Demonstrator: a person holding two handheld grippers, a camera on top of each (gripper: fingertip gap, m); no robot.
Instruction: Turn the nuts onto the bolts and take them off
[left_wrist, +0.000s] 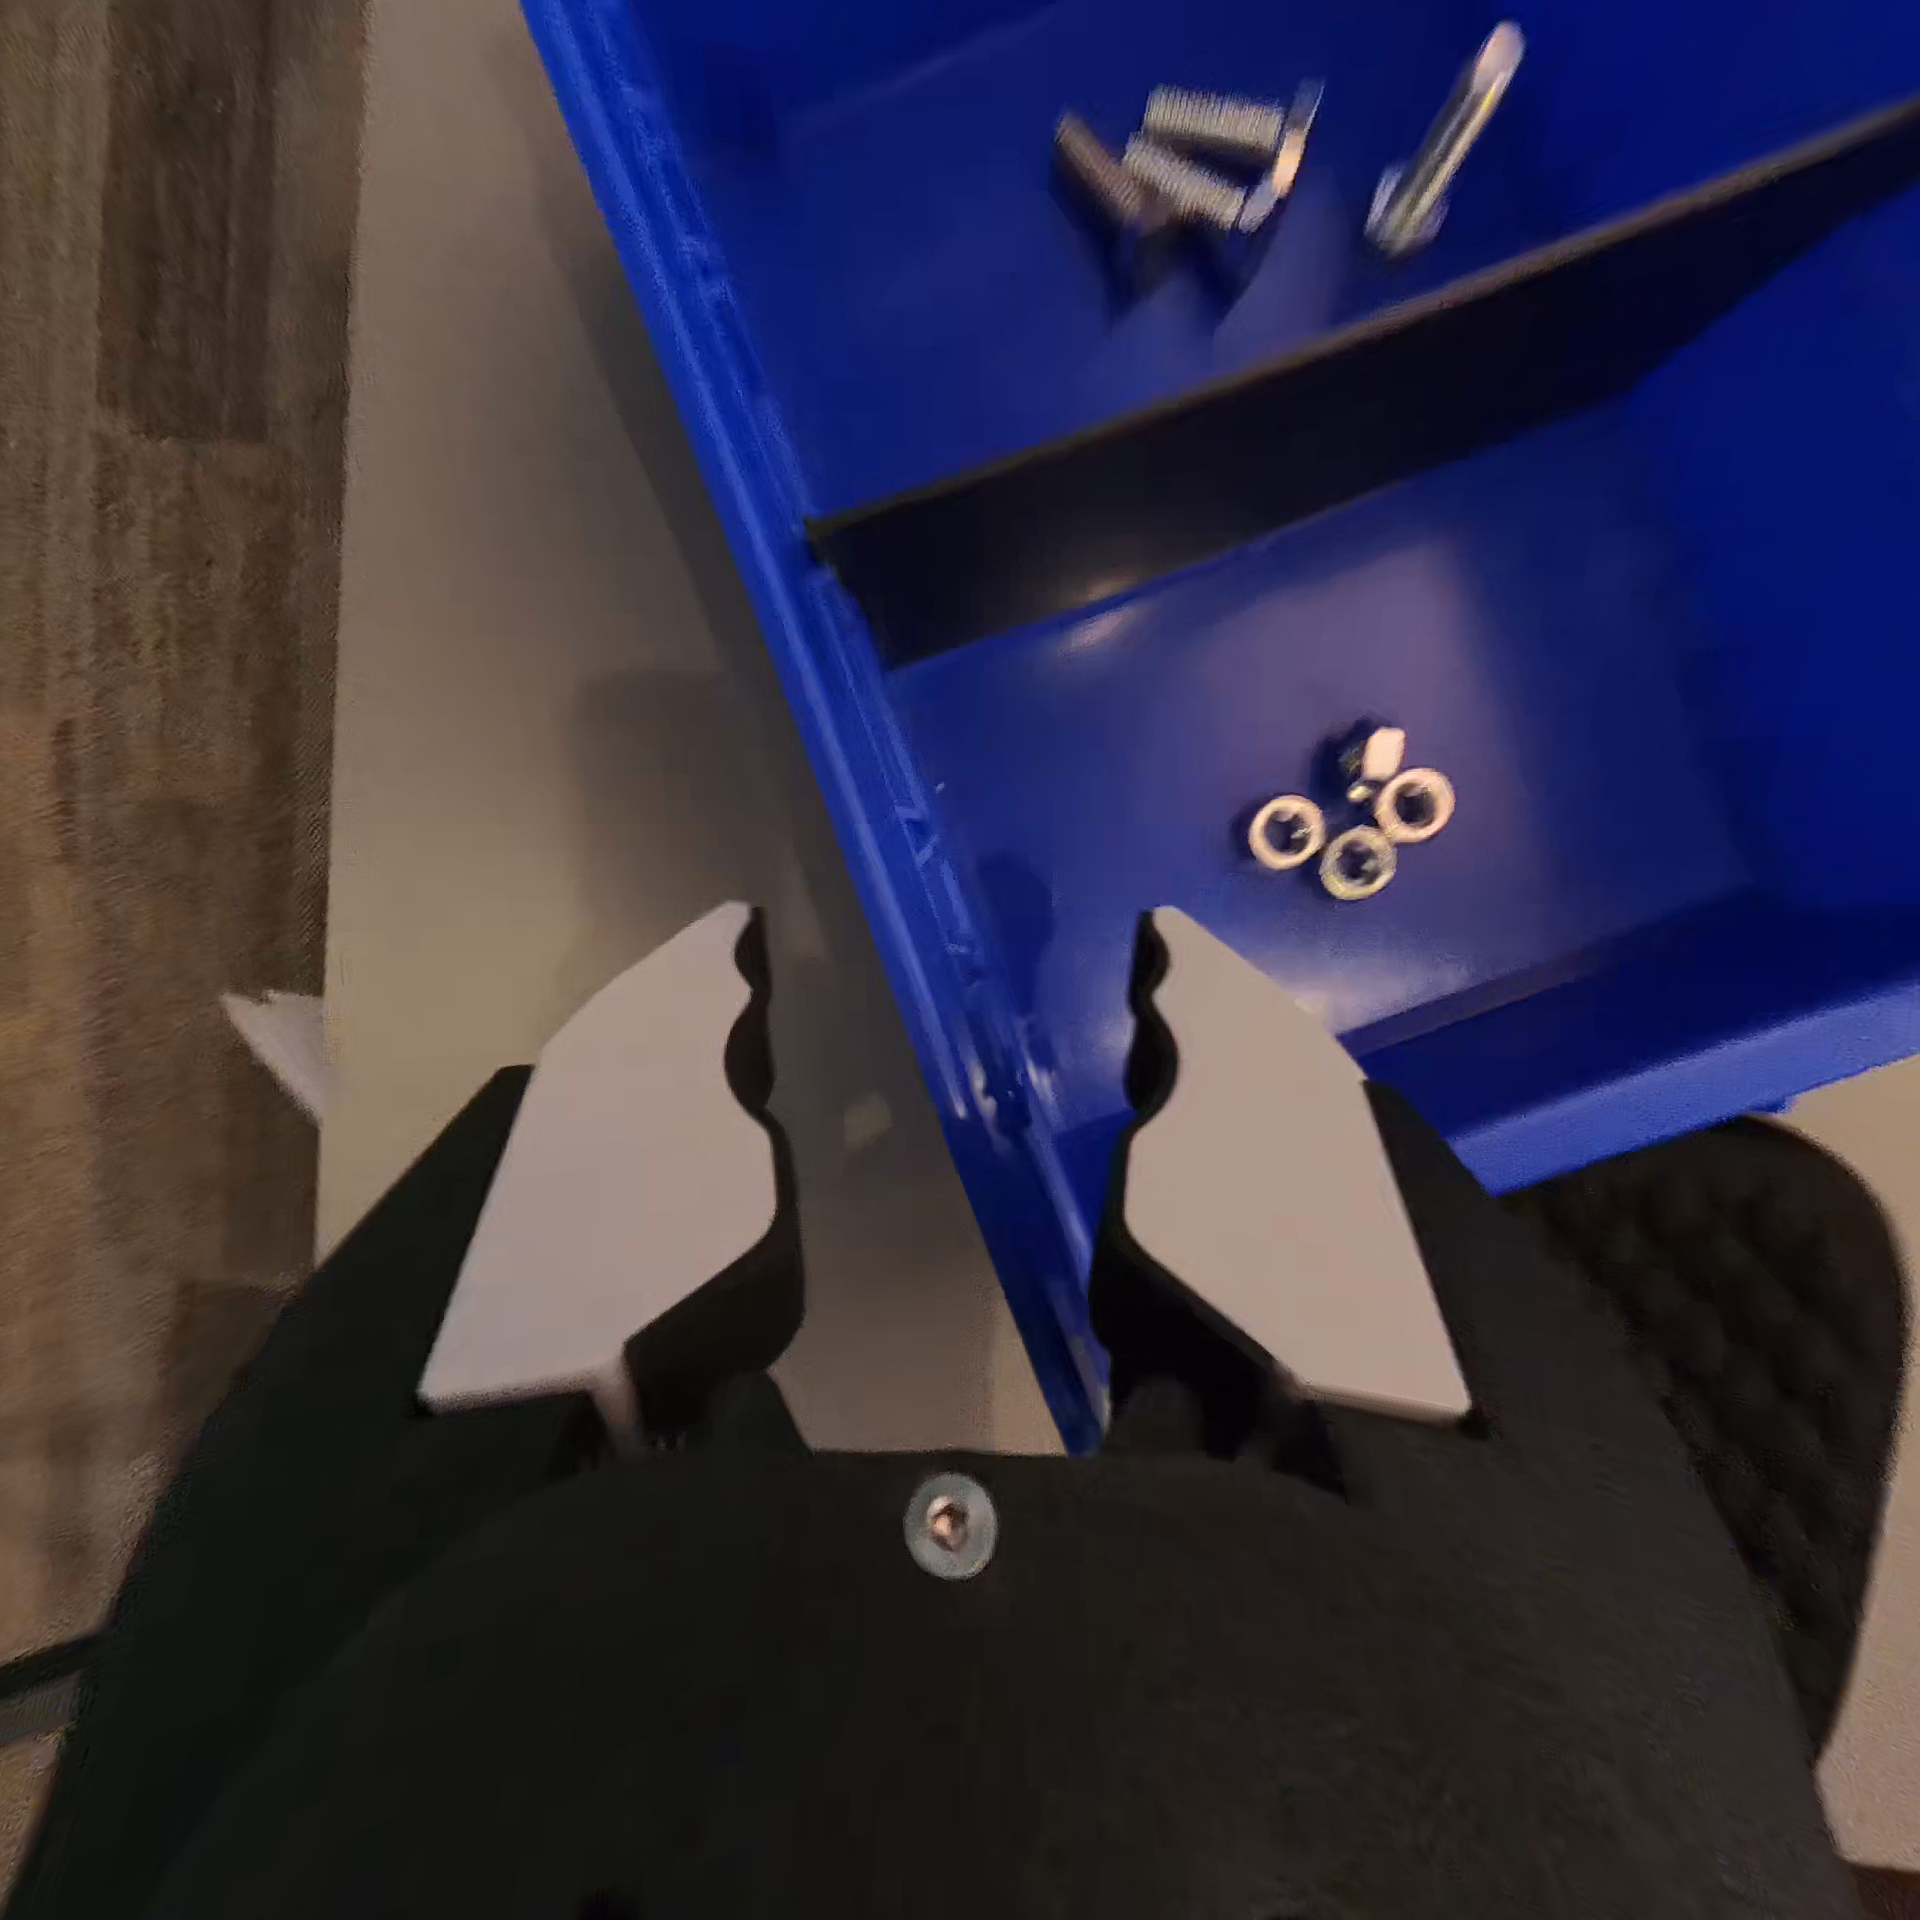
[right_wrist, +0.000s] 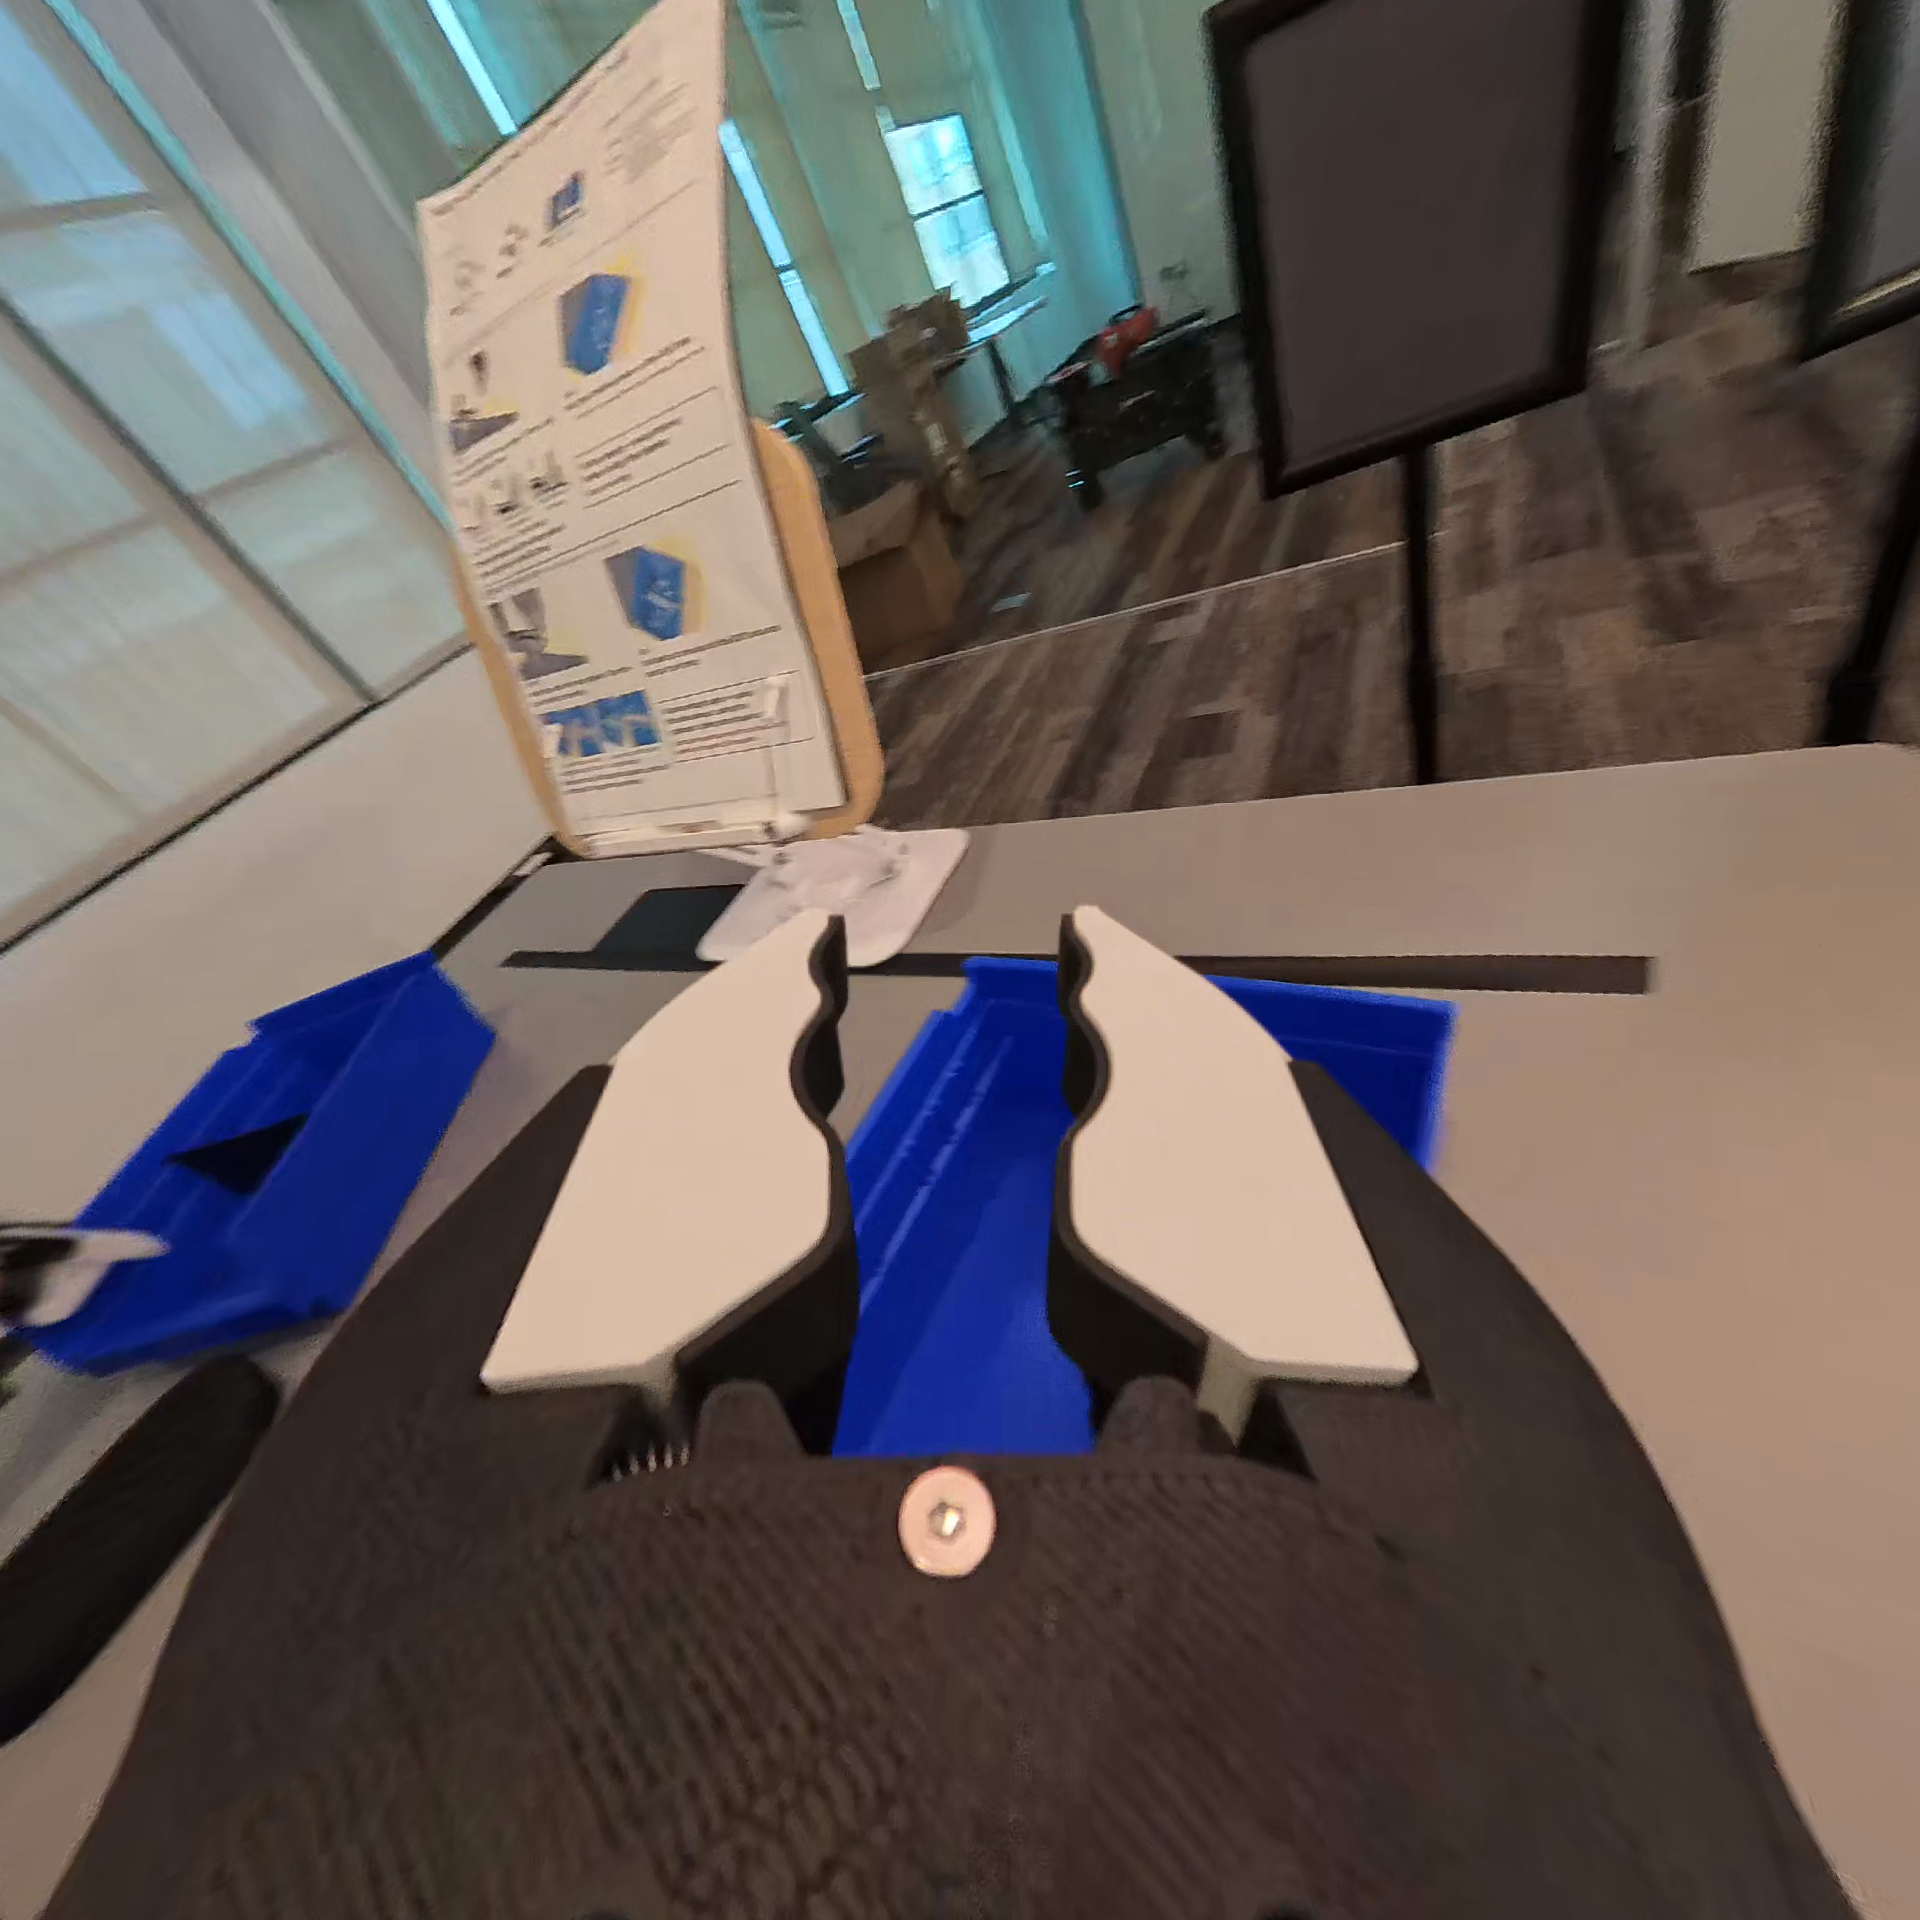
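Nuts clustered in near compartment of blue bin; bolts in far compartment, past a black divider. Left gripper spread, empty, straddling bin's left wall. Right gripper spread, empty, above a second blue bin. Pale grey bench. Instruction sheet on stand at far edge. Wood-pattern floor, glass walls beyond.

Silver nuts lie clustered in one compartment, blurred bolts in the next.
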